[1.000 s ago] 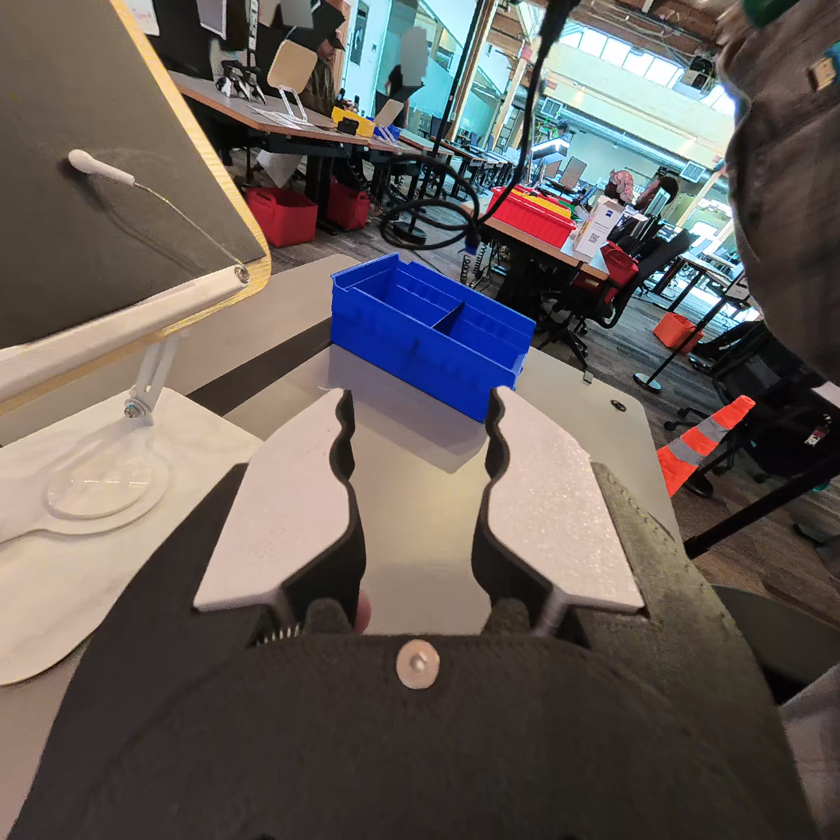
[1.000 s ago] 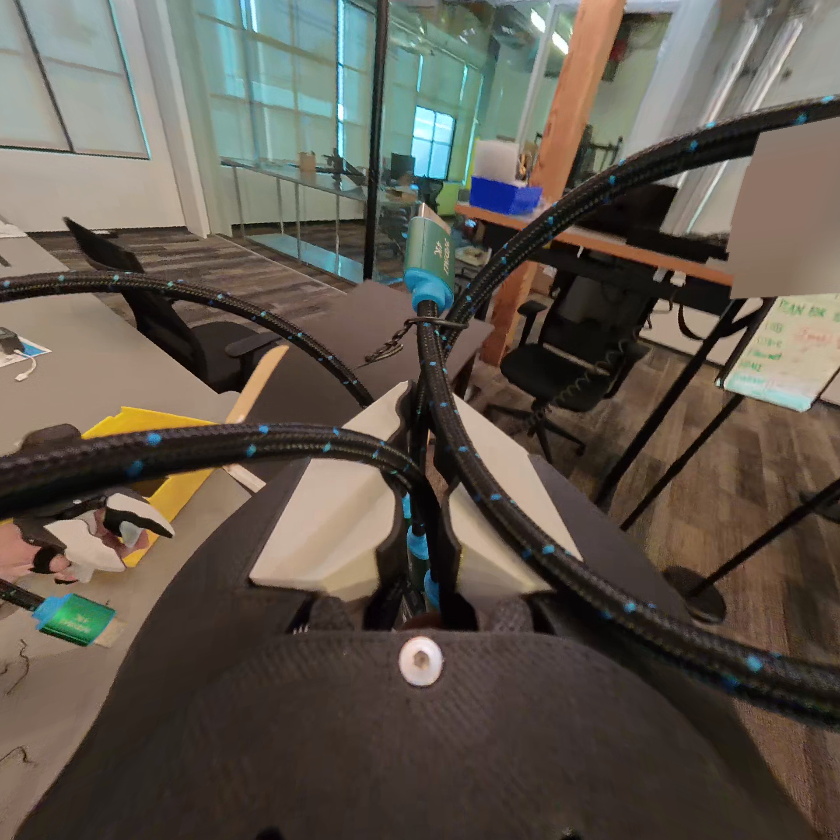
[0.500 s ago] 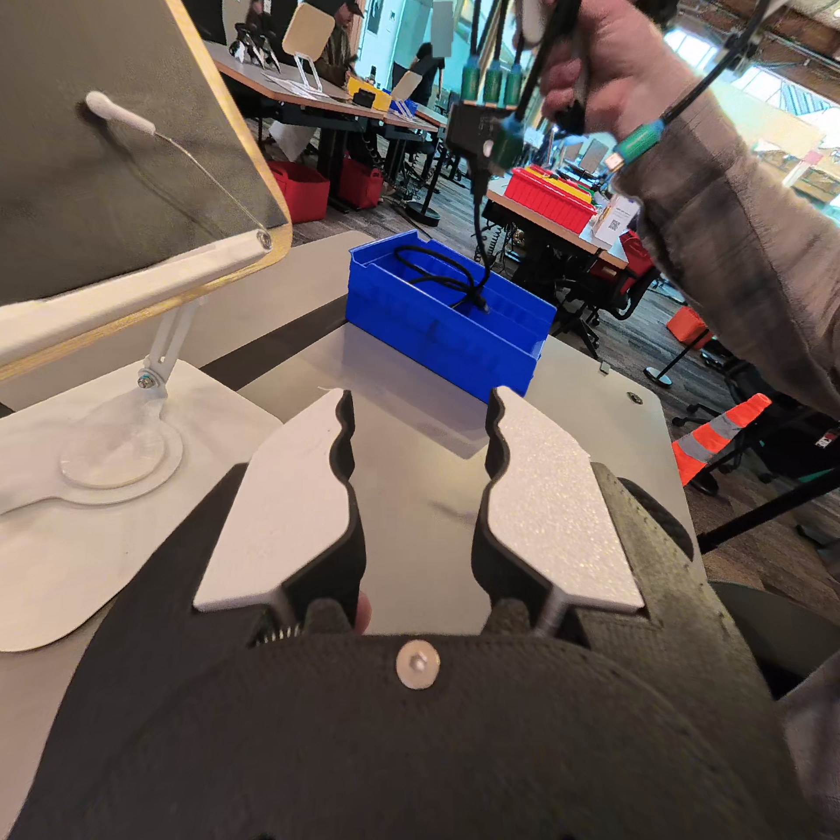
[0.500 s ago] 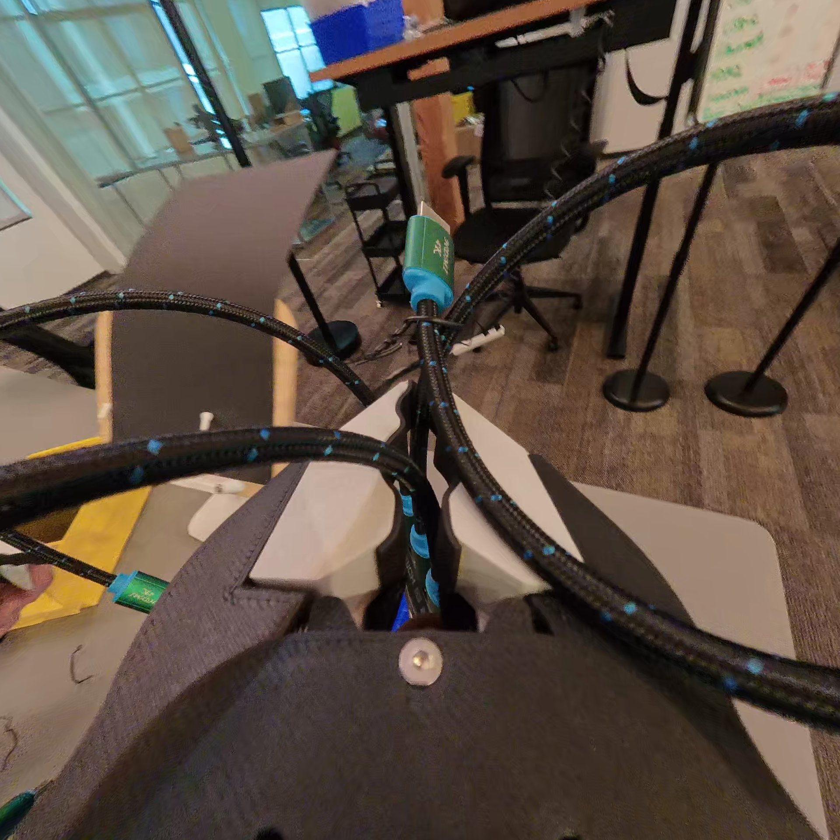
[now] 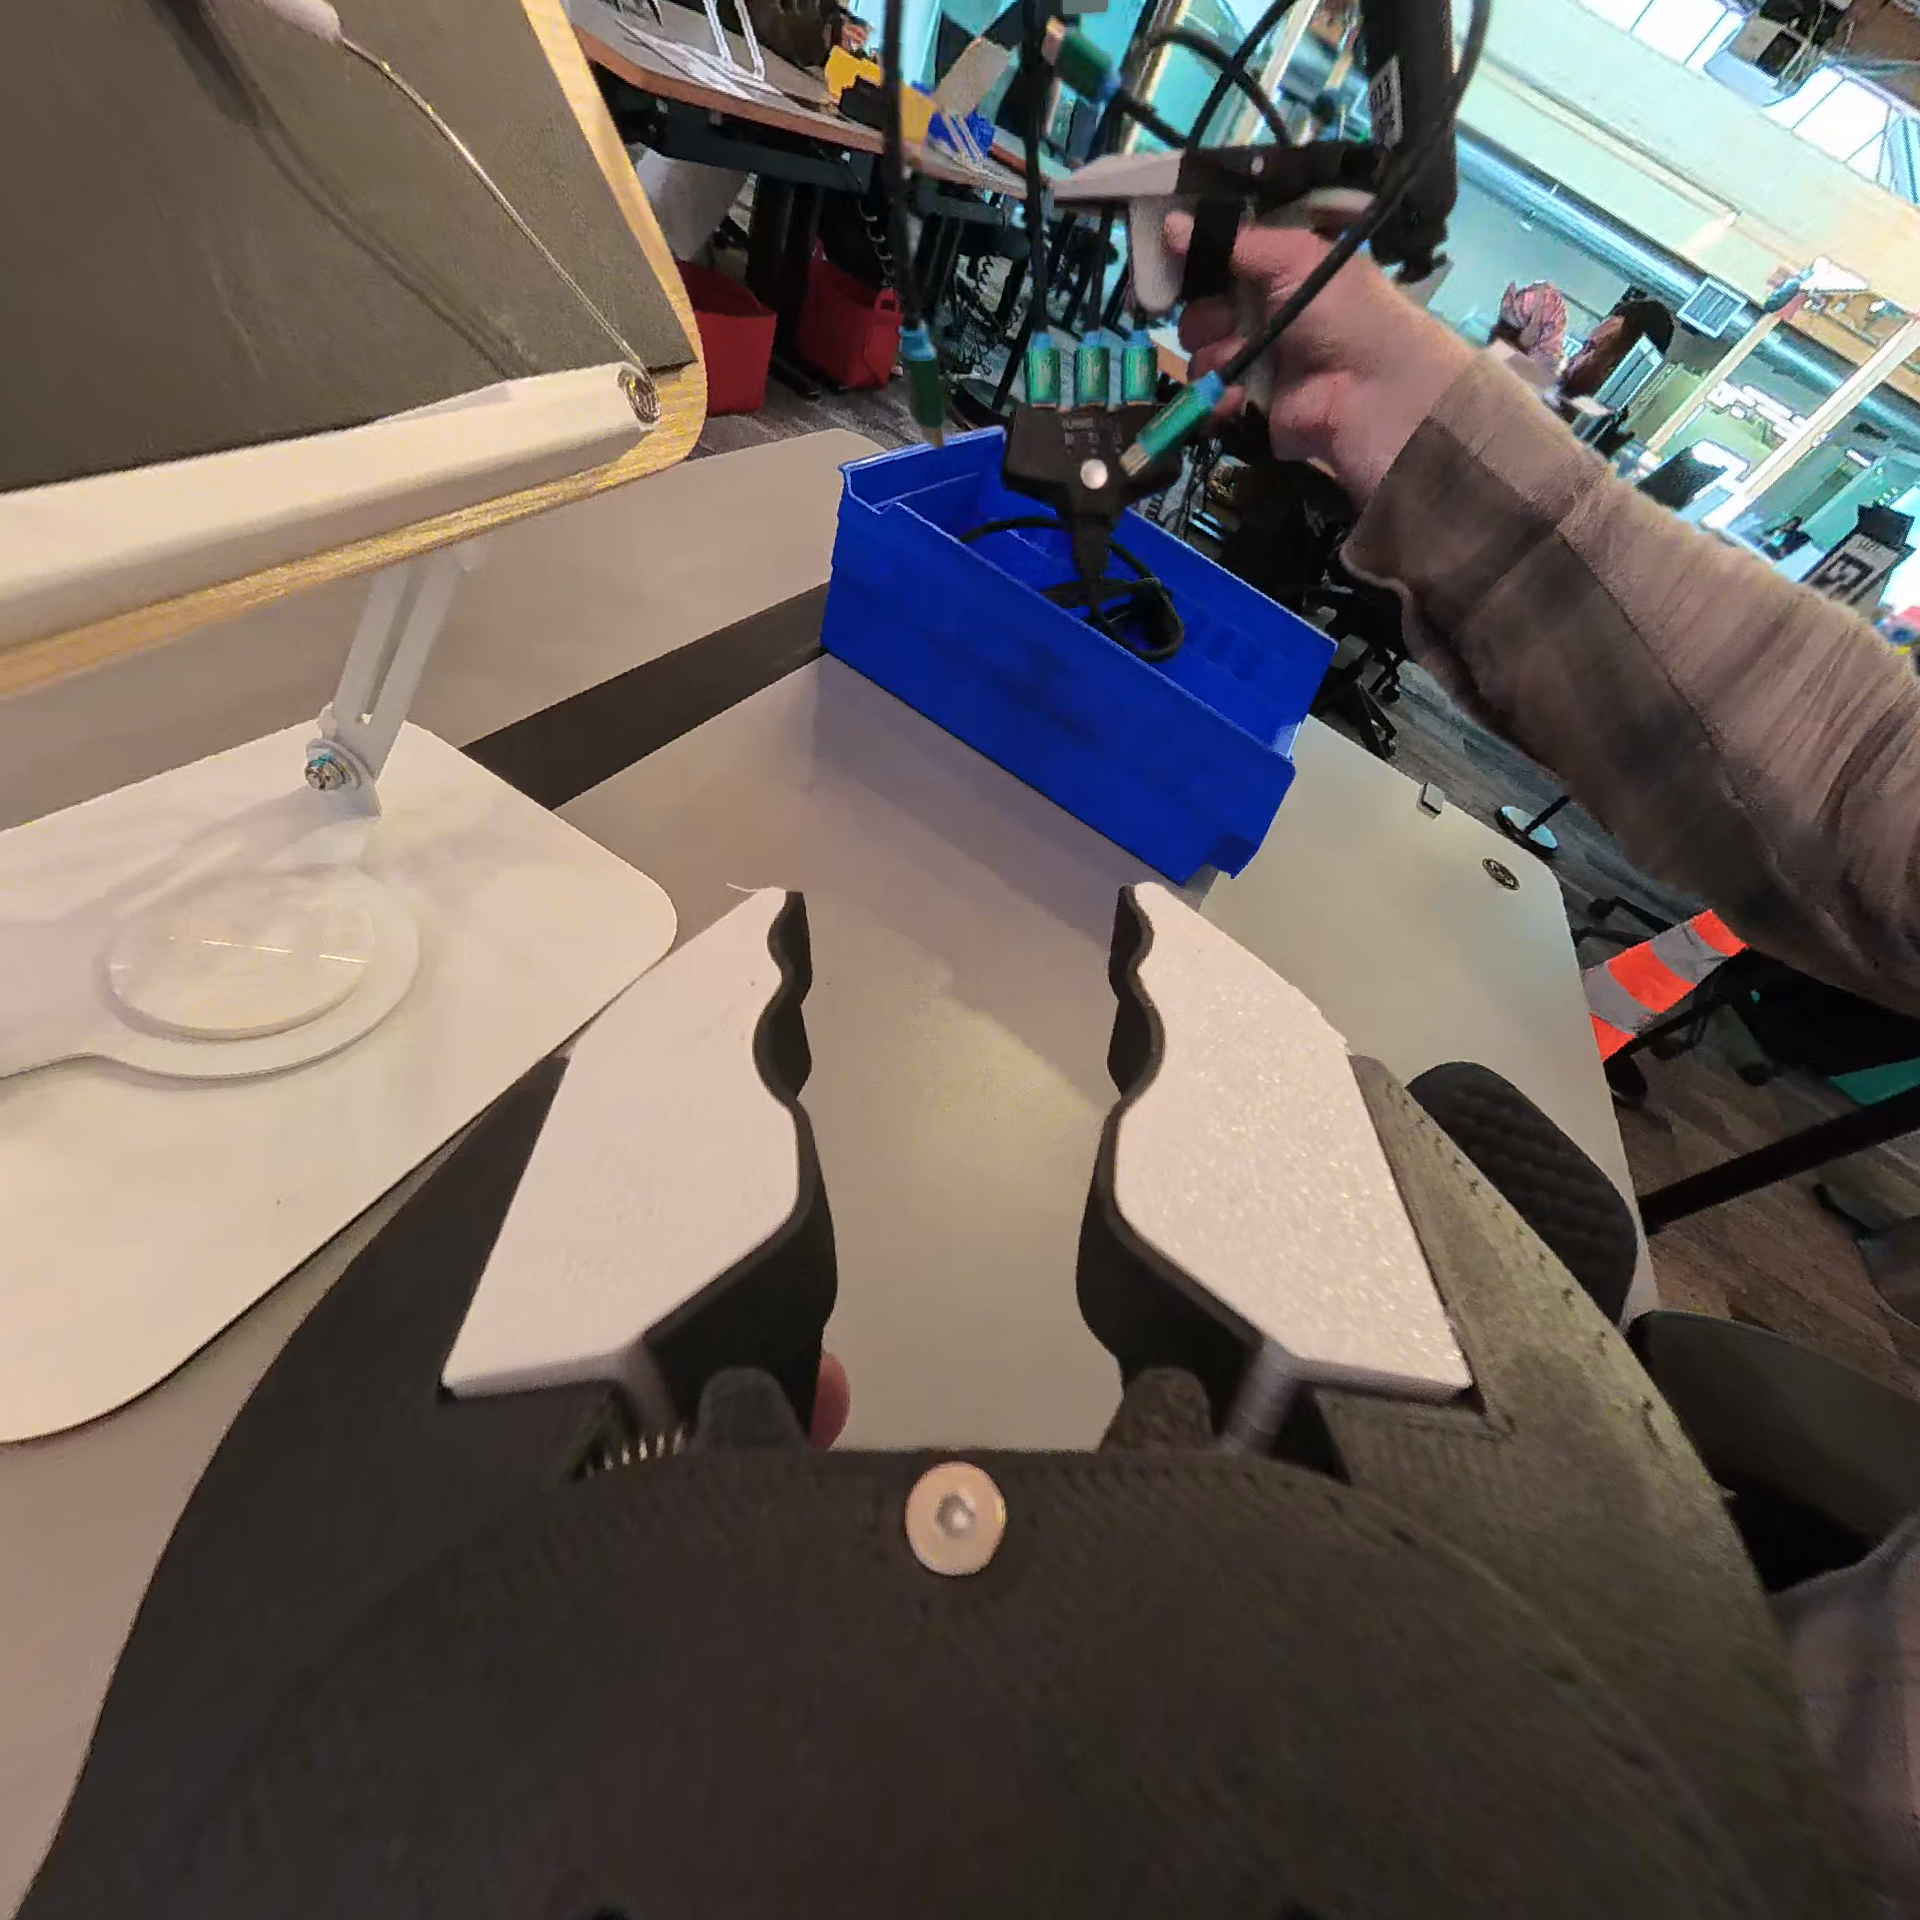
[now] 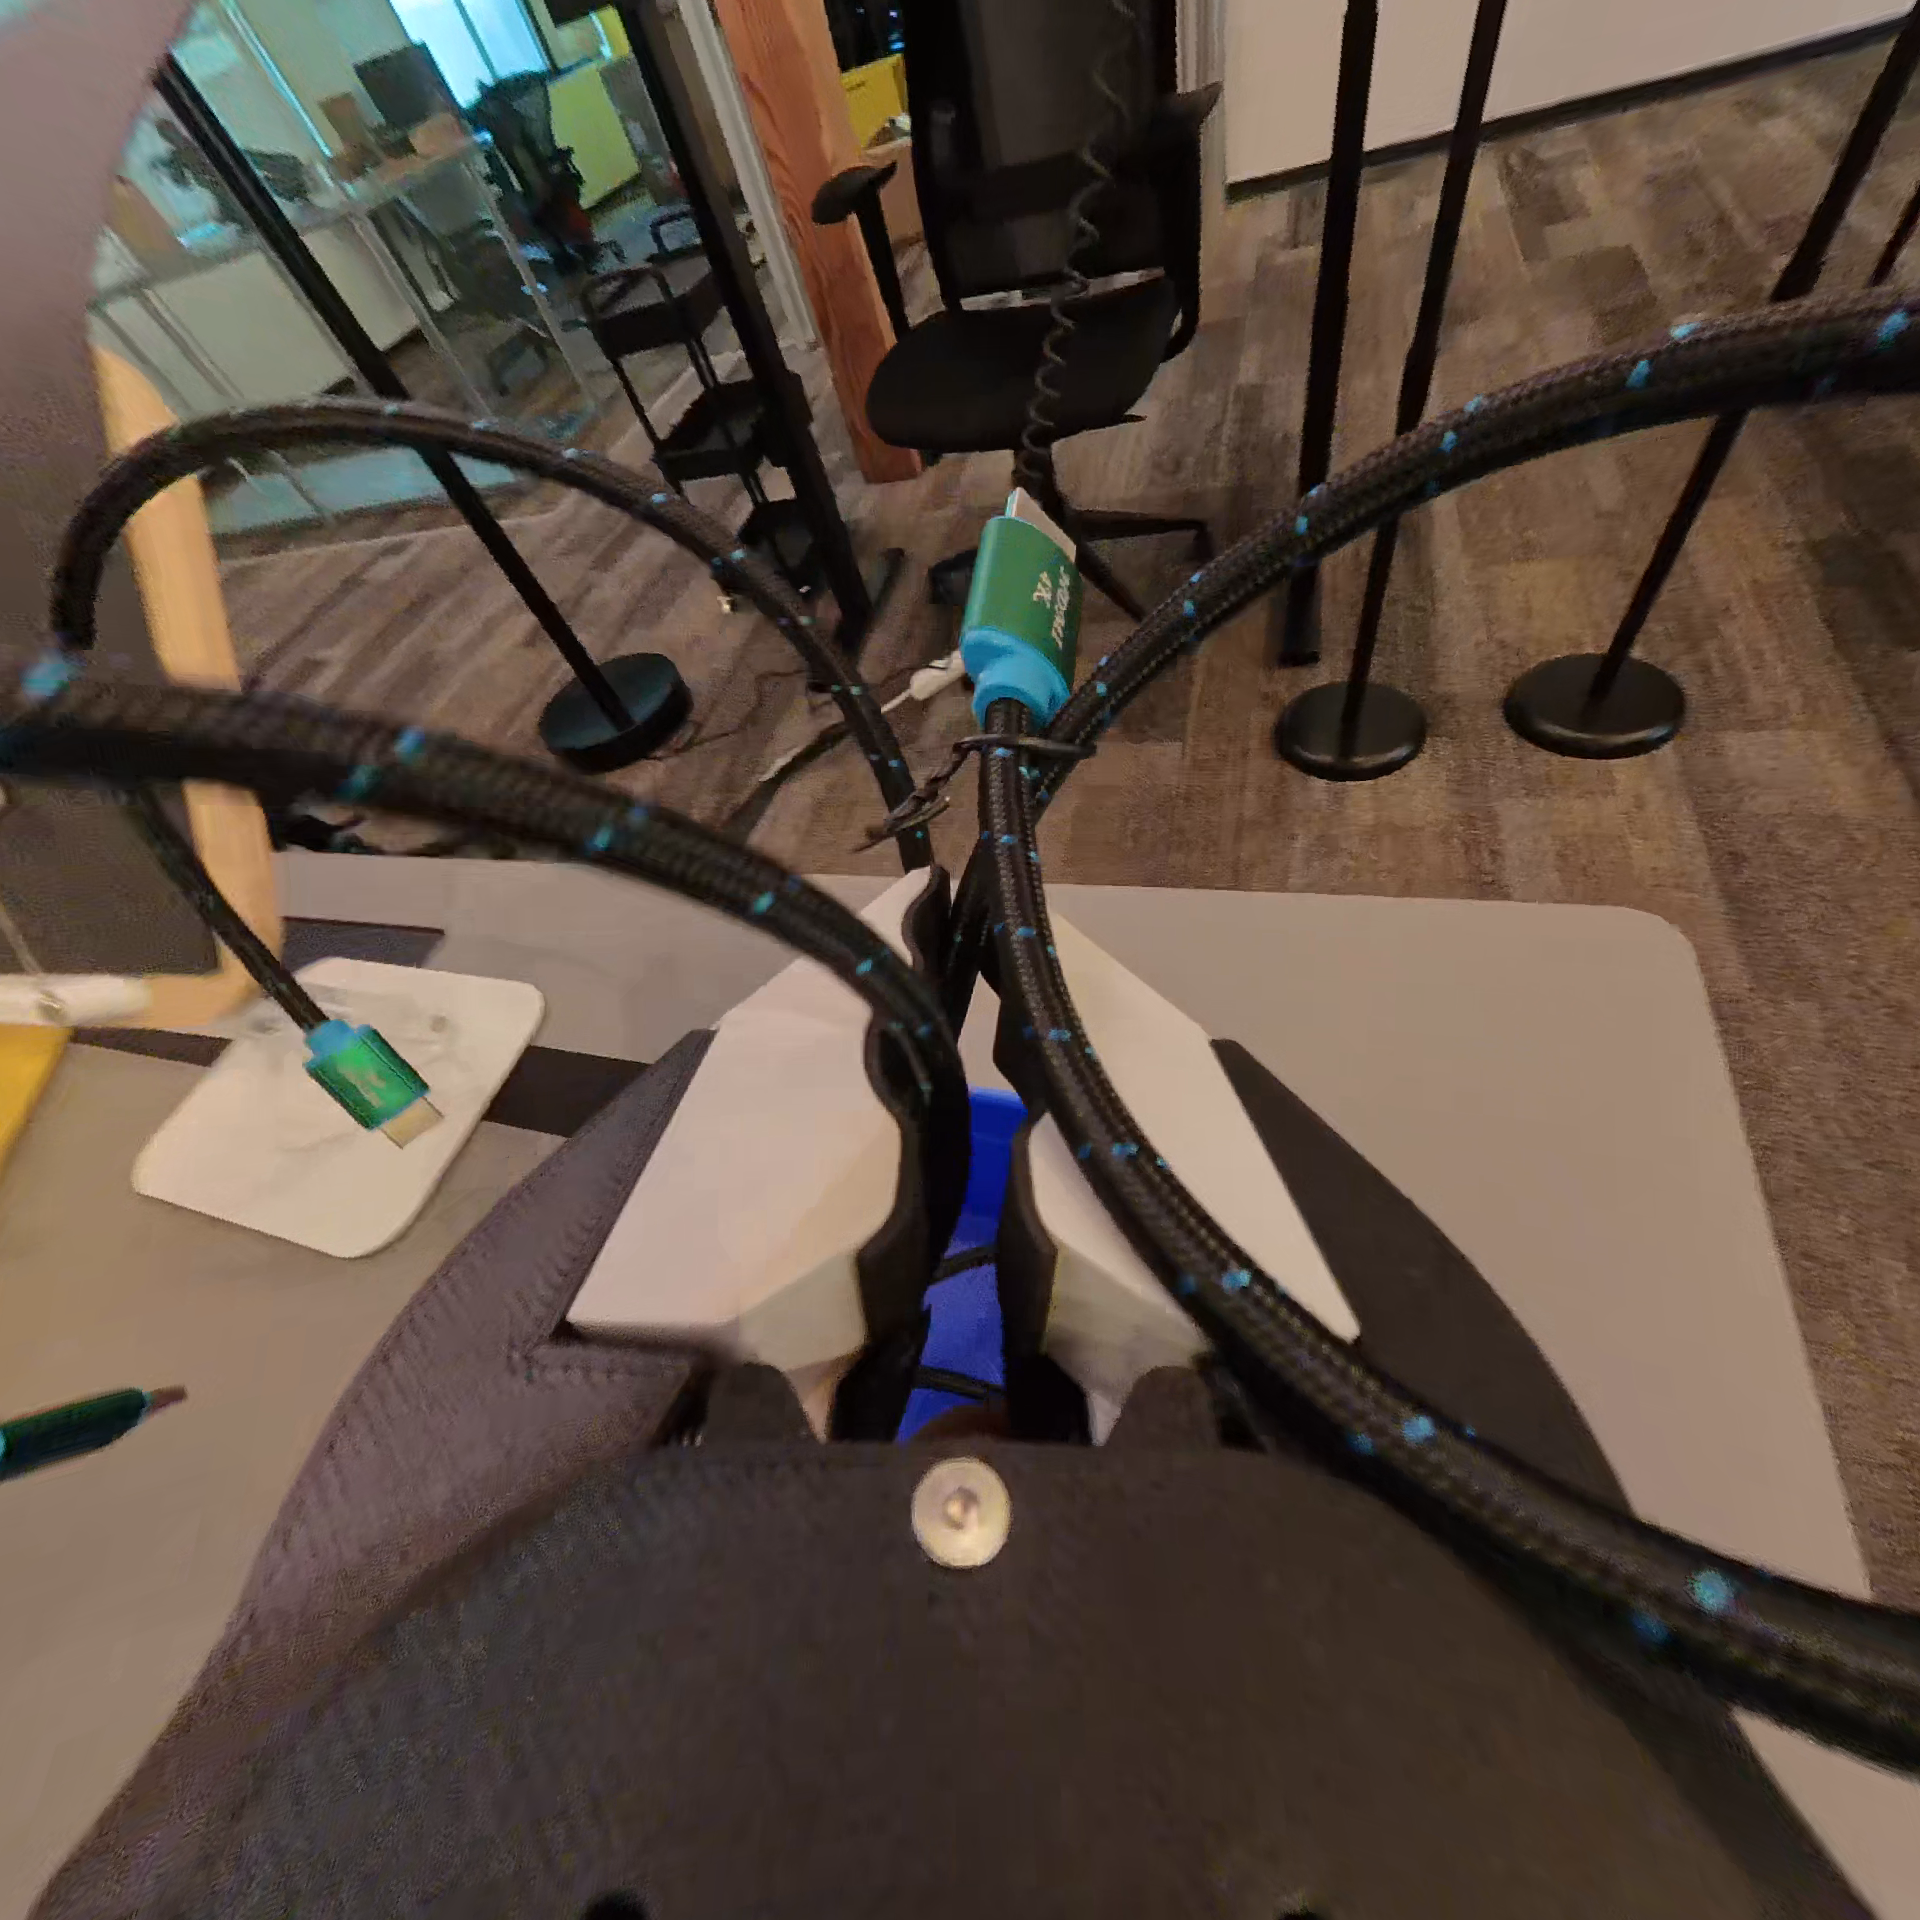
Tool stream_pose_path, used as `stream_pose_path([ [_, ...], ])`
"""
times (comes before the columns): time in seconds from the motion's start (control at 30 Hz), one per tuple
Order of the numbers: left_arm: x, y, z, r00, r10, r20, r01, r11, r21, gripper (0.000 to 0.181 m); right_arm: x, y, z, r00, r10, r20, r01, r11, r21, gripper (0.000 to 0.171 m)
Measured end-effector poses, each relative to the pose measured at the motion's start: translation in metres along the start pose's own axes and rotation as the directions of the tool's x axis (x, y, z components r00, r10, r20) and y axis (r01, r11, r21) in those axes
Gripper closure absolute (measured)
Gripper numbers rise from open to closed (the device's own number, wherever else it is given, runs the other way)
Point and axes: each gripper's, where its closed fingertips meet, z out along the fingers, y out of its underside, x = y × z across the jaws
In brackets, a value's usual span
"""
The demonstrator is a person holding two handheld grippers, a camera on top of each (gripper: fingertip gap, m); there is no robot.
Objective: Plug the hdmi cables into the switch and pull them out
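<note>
Lowered since a second ago, the right claw (image 6: pixel 961 1039) now hangs its load over the blue bin (image 5: pixel 1049 675), where earlier the bundle was high and mostly out of the left wrist view. Its jaws are clamped on the braided hdmi cables (image 6: pixel 1023 935), which run up between the fingers and loop out left and right.

Seen from the left wrist view, the switch (image 5: pixel 1081 447) dangles from that bundle just above the bin's far end, with its thin black lead coiled inside the bin. Three green plugs (image 5: pixel 1089 369) stand side by side in its top edge, their long axes upright, cables leading up. Two more plugs hang free beside it: one to the left (image 5: pixel 921 379) pointing down, one to the right (image 5: pixel 1169 421) slanting down and left toward the switch.

In the right wrist view another free plug (image 6: pixel 1023 603) stands almost upright beyond the fingertips, metal tip up, and a further one (image 6: pixel 366 1075) hangs at the left over the white stand base (image 6: pixel 260 1164), tip down and to the right.

The left claw (image 5: pixel 951 1049) is apart and empty, low over the worktop (image 5: pixel 1403 935) near the bin.

With plugs seated and the set going into the bin, the task looks close to a put-away or reset, though pulling the three out still appears undone.
</note>
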Motion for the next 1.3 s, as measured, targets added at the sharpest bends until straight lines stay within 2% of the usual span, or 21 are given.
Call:
stream_pose_path([
  [0.13,0.000,0.003,0.005,1.000,0.007,0.006,-0.007,1.000,-0.011,0.126,0.008,0.018,-0.002,0.989,-0.115,-0.091,0.119,0.992,0.040,0.170],
  [0.2,-0.004,0.007,0.007,0.997,0.055,0.061,-0.052,0.998,-0.041,0.126,0.011,0.021,-0.005,0.974,-0.173,-0.147,0.183,0.981,0.060,0.169],
  [0.33,0.005,0.007,0.012,0.990,0.120,0.078,-0.115,0.991,-0.061,0.125,0.012,0.030,-0.007,0.912,-0.333,-0.240,0.354,0.934,0.050,0.169],
  [0.57,0.004,0.004,0.009,0.987,0.129,0.094,-0.125,0.991,-0.049,0.126,0.025,0.050,0.003,0.906,-0.323,-0.275,0.339,0.941,0.011,0.168],
  [0.67,0.002,0.002,0.007,0.986,0.134,0.102,-0.130,0.990,-0.047,0.126,0.027,0.068,0.017,0.885,-0.377,-0.272,0.368,0.926,-0.083,0.168],
  [0.87,-0.003,0.006,0.009,0.984,0.137,0.116,-0.131,0.989,-0.062,0.126,0.026,0.072,0.027,0.801,-0.503,-0.326,0.481,0.864,-0.151,0.168],
  [1.0,-0.003,0.006,0.008,0.982,0.145,0.122,-0.138,0.988,-0.066,0.126,0.020,0.071,0.028,0.788,-0.548,-0.281,0.514,0.836,-0.191,0.166],
  [1.07,-0.002,0.006,0.007,0.982,0.145,0.118,-0.139,0.988,-0.063,0.126,0.018,0.075,0.030,0.836,-0.501,-0.225,0.455,0.861,-0.228,0.163],
  [1.13,-0.003,0.006,0.007,0.982,0.148,0.120,-0.141,0.988,-0.064,0.126,0.014,0.075,0.028,0.863,-0.473,-0.179,0.419,0.867,-0.271,0.147],
  [1.3,-0.004,0.006,0.007,0.982,0.147,0.121,-0.140,0.988,-0.064,0.126,-0.003,0.076,0.020,0.878,-0.477,-0.046,0.422,0.815,-0.397,0.136],
])
